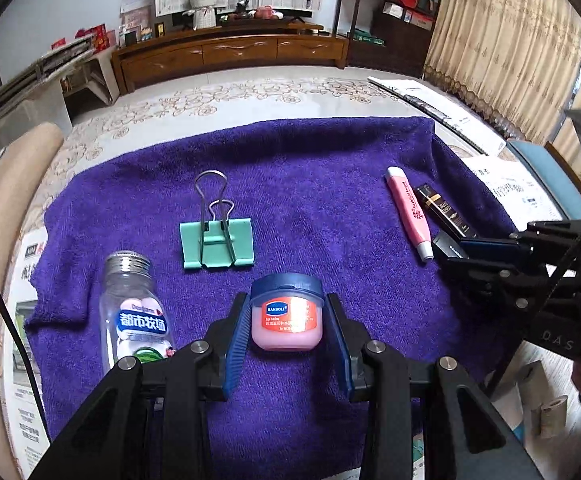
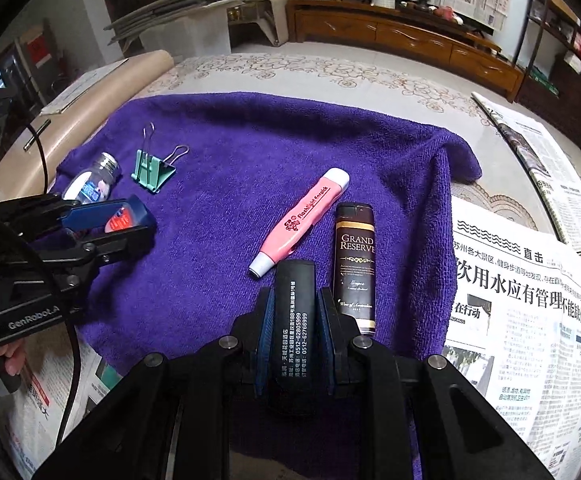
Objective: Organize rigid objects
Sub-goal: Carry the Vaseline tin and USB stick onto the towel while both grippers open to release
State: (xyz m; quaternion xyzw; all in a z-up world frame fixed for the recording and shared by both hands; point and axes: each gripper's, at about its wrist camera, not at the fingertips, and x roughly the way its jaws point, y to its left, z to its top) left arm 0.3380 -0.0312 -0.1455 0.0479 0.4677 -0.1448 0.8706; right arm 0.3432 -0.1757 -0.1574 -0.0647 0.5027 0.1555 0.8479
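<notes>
Black tube (image 2: 293,312) clamped between right gripper (image 2: 293,320) fingers

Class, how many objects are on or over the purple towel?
6: jar in left gripper, black tube in right gripper, bottle, clip, pink pen, brown bottle.

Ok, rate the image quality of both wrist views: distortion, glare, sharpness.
Left wrist view: strong fisheye bending with dark corners; soft even light; the lip balm jar label reads sharply, a faint sheen on the clear bottle. Right wrist view: same bending; print on the black tube is crisp, the newspaper bright but legible.
</notes>
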